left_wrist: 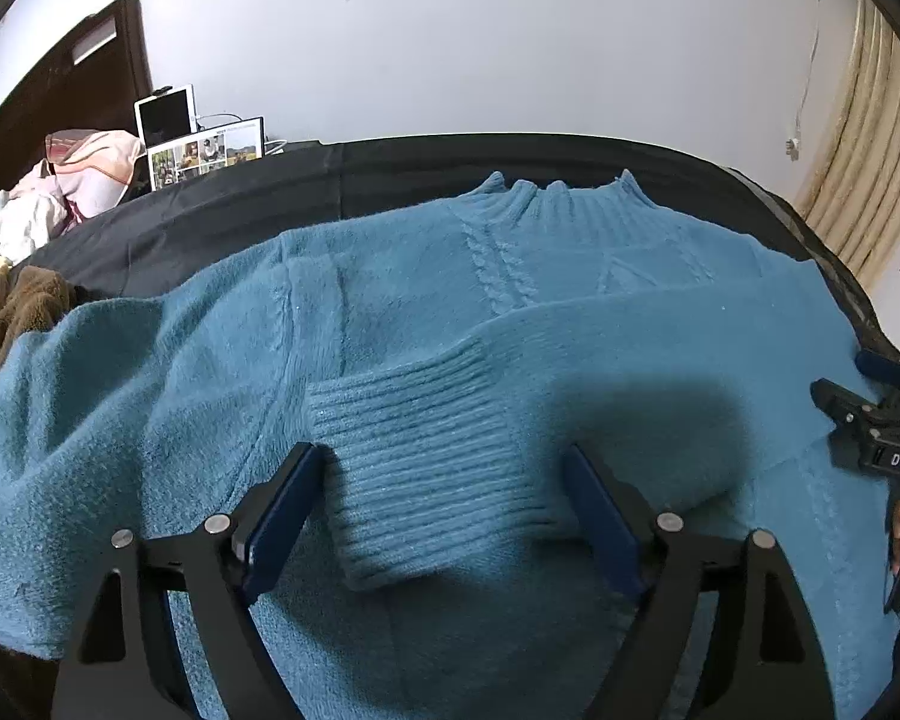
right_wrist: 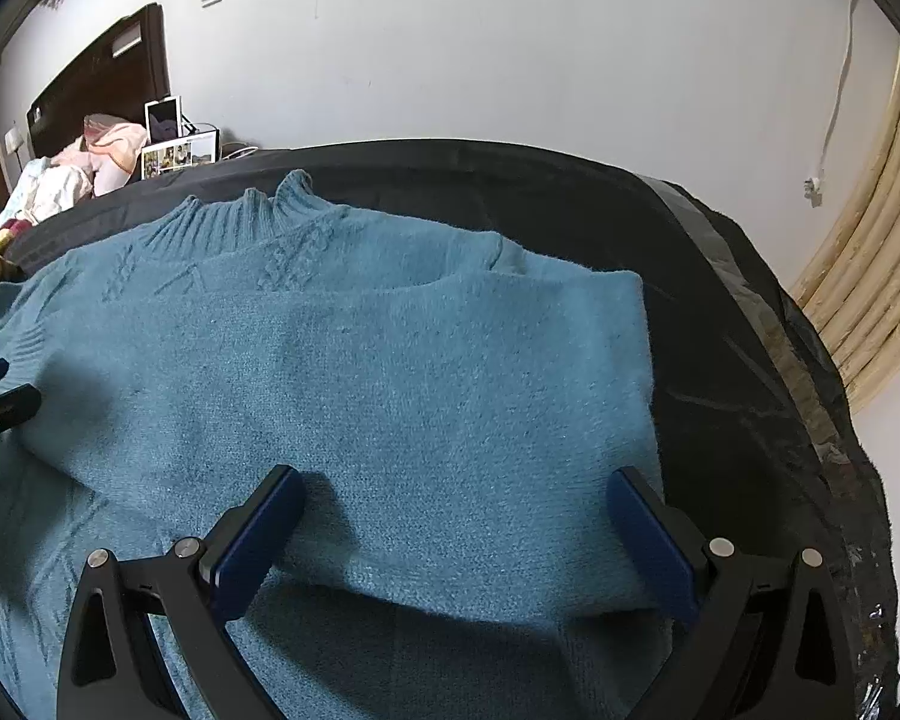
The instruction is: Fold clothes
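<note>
A blue knit sweater [left_wrist: 426, 300] lies front up on a black cloth-covered surface [left_wrist: 222, 222], its ribbed collar [left_wrist: 558, 195] at the far edge. One sleeve is folded across the chest, and its ribbed cuff [left_wrist: 432, 468] lies between the wide-apart pads of my left gripper [left_wrist: 444, 468], which is open. In the right wrist view the sweater [right_wrist: 390, 372] shows the folded sleeve across the body. My right gripper [right_wrist: 456, 498] is open, its pads straddling the sleeve's near edge. The right gripper [left_wrist: 882, 420] also shows at the right edge of the left wrist view.
A brown garment [left_wrist: 12, 312] lies at the left beside the sweater. Pink and white bedding [left_wrist: 84, 168], a tablet [left_wrist: 165, 117] and a photo sheet [left_wrist: 207, 153] sit at the far left by a dark headboard. Beige curtains [right_wrist: 870, 300] hang at right. The black cloth's edge [right_wrist: 810, 420] drops off at right.
</note>
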{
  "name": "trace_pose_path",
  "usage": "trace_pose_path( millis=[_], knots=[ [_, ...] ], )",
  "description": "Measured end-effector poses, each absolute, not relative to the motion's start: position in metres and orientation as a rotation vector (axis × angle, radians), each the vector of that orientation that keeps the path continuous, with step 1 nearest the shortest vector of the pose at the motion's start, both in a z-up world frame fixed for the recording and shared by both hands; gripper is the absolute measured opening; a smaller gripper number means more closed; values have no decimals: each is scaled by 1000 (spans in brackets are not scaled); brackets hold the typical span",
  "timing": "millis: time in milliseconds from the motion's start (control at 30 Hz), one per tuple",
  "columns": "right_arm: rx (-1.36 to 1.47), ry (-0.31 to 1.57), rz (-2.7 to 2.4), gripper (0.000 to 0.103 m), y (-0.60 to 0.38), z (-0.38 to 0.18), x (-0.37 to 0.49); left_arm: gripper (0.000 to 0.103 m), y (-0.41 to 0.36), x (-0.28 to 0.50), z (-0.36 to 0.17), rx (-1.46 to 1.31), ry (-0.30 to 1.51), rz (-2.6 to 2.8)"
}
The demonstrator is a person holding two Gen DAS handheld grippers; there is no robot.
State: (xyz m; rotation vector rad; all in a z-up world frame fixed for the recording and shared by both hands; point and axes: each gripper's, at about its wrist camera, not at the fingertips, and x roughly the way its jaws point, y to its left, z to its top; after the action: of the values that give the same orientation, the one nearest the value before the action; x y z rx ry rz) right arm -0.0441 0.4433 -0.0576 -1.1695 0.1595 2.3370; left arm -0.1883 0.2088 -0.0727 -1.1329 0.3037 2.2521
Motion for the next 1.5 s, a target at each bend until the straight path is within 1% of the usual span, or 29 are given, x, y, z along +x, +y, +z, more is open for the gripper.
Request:
trace_pose_path(
  millis=[133,267,533,700,1100,1267,1500],
  knots=[
    [-1141,132,2326,102,441,-54,-43,87,208,-189,-72,-1134,302,2253],
    [-1050,71,2357,102,432,-43,-38,88,207,-189,-72,-1135,301,2254],
    [-1007,-63,2408,102,412,-37,-43,88,207,-190,-72,-1135,300,2253],
    [-1039,-35,2401,102,416,-40,-44,89,207,-191,-73,-1136,299,2255],
    [-1042,-57,2400,102,414,-40,-46,92,206,-191,-74,-1141,301,2261],
    [-1051,-20,2410,102,417,-40,-45,93,205,-190,-74,-1139,305,2274],
    [-1091,47,2412,102,425,-44,-47,93,198,-174,-63,-1065,379,2369]
  ],
)
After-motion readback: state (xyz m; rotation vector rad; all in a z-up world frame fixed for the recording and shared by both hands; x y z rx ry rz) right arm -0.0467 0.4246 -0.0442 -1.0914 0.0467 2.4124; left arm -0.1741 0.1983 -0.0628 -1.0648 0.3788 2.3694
